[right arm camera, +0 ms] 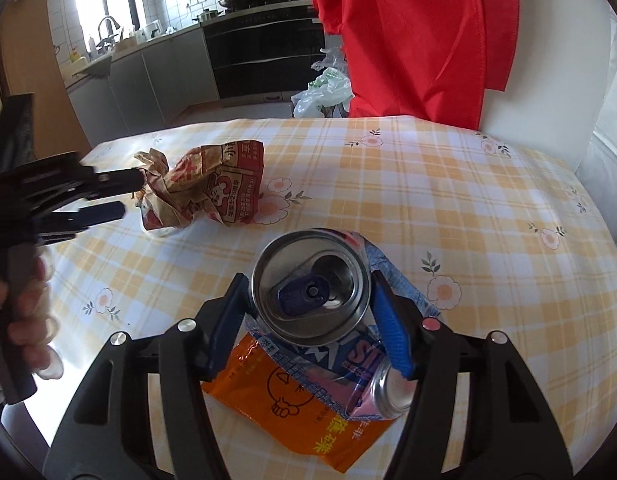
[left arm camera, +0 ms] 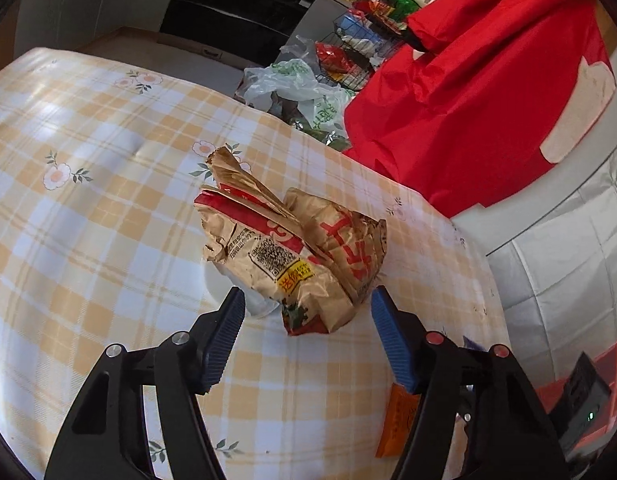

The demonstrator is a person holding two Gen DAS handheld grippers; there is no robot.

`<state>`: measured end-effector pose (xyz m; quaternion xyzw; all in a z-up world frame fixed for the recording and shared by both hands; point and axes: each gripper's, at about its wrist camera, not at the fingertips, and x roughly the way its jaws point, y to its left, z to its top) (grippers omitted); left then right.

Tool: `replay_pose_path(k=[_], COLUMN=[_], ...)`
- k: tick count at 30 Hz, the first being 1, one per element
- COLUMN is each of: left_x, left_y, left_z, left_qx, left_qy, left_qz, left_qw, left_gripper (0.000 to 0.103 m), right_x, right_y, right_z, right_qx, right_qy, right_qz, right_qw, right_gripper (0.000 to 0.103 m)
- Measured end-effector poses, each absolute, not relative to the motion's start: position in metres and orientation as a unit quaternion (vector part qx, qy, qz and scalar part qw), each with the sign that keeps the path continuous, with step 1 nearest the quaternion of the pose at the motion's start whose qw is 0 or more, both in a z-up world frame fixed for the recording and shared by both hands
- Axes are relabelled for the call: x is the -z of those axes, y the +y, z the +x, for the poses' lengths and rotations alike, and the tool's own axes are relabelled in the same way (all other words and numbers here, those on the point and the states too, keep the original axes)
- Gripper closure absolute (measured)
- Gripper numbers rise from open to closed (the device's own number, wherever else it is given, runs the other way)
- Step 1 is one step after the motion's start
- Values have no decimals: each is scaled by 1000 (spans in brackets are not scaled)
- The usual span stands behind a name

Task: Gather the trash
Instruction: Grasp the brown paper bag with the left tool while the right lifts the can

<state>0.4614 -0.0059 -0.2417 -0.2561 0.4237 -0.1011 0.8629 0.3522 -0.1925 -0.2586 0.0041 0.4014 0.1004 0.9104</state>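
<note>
The right gripper (right arm camera: 310,312) is pinching a crushed can (right arm camera: 312,284) above the table (right arm camera: 468,200), holding it clear for disposal. The left gripper (left arm camera: 306,336) is hanging spread around the crumpled paper bag (left arm camera: 296,248) near the table's edge, probably lining up a grab.

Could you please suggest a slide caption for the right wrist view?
Right gripper clamps a crushed can above an orange wrapper on the checked tablecloth.

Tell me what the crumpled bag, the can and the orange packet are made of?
The crumpled bag looks like brown paper: matte, with sharp creases and printed red patches. The can looks like aluminium: its top is shiny silver with a pull tab, and its printed side is dented. The orange packet is probably plastic film, since it looks smooth and glossy, though that is less certain.
</note>
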Motion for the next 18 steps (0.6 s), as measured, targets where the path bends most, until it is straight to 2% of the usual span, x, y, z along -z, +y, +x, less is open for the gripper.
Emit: replay_pose_path(k=[8,10,11,18], left_x=[261,259,258,235], left_y=[-5,-4,-4,-6], left_z=[486,483,481,456], left_qx=[53,51,56,108], left_qy=[431,427,426,408], left_qz=[-287,-283,-284,-271], left_qw=[854,857,857,865], left_gripper=[37,49,58,66], right_x=[250,248,246,233], right_y=[-201,-202,-204,-207], right_z=[338,334,331,305], right_qx=[-102,-100,-100,-96], right_qy=[392,390,387,368], right_qz=[20,23,26,48], right_qw=[914,915,916,924], right_gripper=[41,42,42,42])
